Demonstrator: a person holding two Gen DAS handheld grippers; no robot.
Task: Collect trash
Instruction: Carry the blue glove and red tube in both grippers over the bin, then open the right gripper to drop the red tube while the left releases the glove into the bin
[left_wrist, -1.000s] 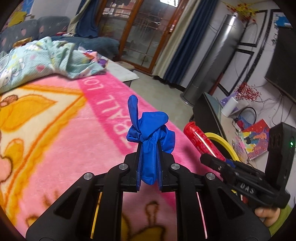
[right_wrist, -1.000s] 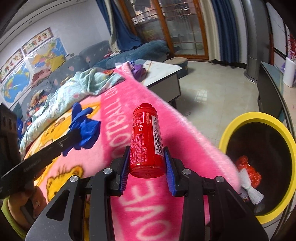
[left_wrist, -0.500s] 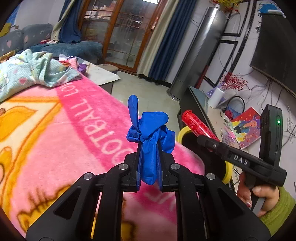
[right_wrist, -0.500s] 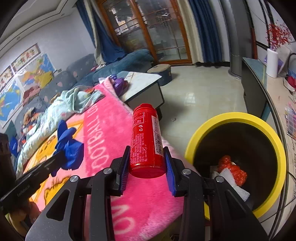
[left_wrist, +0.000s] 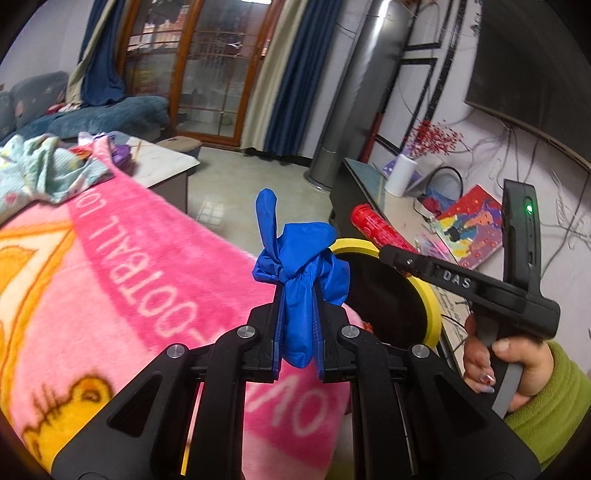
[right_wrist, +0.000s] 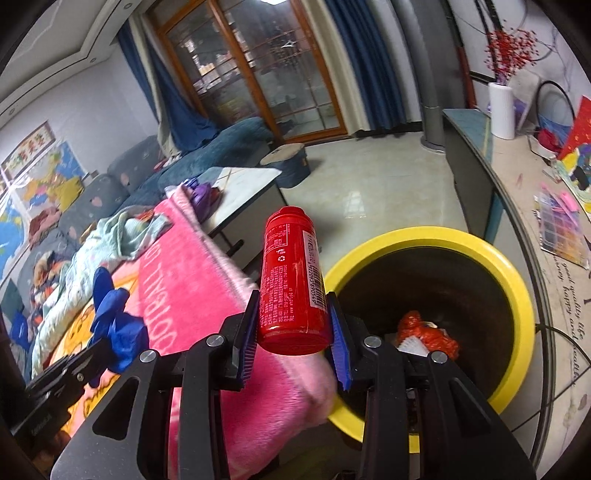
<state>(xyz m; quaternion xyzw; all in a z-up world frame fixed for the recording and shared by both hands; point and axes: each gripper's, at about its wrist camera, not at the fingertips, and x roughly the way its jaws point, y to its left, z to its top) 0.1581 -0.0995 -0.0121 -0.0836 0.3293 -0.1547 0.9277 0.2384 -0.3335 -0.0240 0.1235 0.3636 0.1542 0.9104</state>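
I am holding a knotted blue glove (left_wrist: 299, 280) in the left gripper (left_wrist: 298, 343); its two jaws are pressing on the glove from both sides, almost closed, and the knotted part is sticking up above the fingertips while a small end is hanging below them. The glove is sitting in the air above the edge of the pink blanket (left_wrist: 147, 280), just beside the yellow rim of the trash bin (left_wrist: 432, 306).

In the right gripper (right_wrist: 293, 325) I am holding a red bottle (right_wrist: 290, 277). The jaws are standing about a bottle's width apart and their blue pads (right_wrist: 251, 332) are touching the lower part of the bottle on both sides. The bottle is standing nearly upright, tilting a little, with its cap pointing away from the camera. It is above the corner of the blanket, next to the bin's near rim (right_wrist: 513, 280) and not yet over the opening.

Inside the bin I am seeing a crumpled red wrapper (right_wrist: 428, 332) and a white paper piece (right_wrist: 410, 345) lying at the bottom, touching each other.

From the left wrist view, the right gripper is reaching over the bin from the right side, and the person's hand (left_wrist: 506, 362) in a green sleeve (left_wrist: 550, 410) is gripping its handle. A pale patterned cloth (left_wrist: 44, 173) is lying at the far end of the blanket.
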